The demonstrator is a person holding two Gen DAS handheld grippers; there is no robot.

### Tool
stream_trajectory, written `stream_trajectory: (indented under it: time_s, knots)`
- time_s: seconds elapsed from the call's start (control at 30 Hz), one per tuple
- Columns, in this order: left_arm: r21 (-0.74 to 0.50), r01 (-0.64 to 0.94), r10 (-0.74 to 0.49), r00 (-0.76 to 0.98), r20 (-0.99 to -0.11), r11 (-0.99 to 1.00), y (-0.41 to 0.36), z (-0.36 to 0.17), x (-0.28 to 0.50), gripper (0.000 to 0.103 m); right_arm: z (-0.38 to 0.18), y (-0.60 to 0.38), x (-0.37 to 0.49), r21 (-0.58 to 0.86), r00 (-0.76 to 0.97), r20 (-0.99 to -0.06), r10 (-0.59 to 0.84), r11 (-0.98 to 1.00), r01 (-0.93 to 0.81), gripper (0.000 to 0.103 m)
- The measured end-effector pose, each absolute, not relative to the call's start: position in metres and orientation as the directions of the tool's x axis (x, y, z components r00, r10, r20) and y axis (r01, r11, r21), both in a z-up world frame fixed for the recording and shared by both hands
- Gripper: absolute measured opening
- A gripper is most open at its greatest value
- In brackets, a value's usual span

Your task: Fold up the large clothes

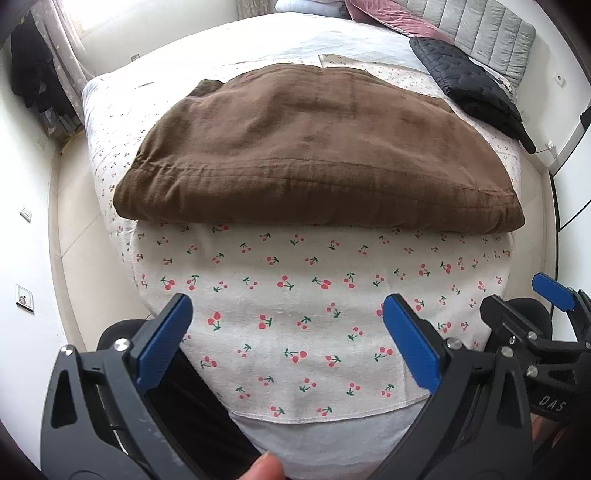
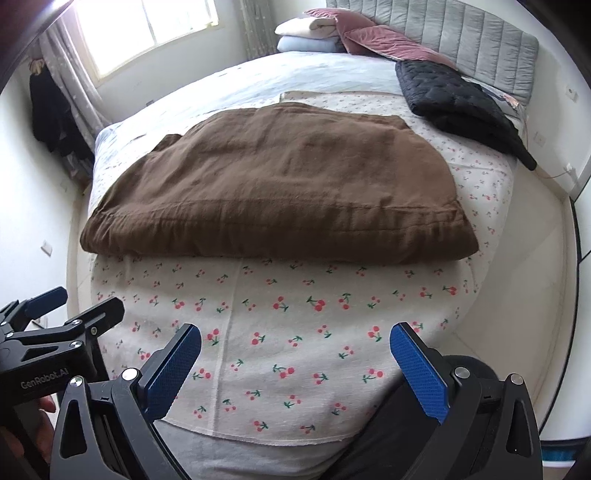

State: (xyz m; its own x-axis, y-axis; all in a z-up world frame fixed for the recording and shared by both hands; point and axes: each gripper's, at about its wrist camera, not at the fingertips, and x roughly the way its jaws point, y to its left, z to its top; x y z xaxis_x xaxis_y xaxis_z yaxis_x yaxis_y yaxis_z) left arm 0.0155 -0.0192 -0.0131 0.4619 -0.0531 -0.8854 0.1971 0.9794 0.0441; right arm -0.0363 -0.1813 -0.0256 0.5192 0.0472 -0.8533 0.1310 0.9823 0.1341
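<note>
Bed point(image 1: 110, 122) | brown garment point(image 1: 314, 147) folded | both tongs released (empty) | window point(image 2: 147, 33) perhaps right-view only

Left tongs point(image 1: 284, 314), right tongs point(image 2: 295, 341) agape, side by side.

Left gripper point(image 1: 288, 332): matte black frame, silver screws, textured blue pads point(image 1: 164, 338). Right gripper point(image 2: 295, 363): identical. "GenRobot.AI" print at left edge, right view. Bare fingertip point(image 1: 264, 467), bottom centre.
</note>
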Motion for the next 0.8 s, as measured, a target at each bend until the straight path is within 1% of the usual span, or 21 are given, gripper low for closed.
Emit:
stream_trajectory:
  time_s: [0.8]
  knots:
    - [0.048, 0.203, -0.049, 0.450, -0.892, 0.978, -0.0246, -0.0192, 0.0178, 0.102, -0.0356, -0.1776, -0.0276, 0.133, 0.500, -0.864, 0.052, 0.983, 0.127, 0.103]
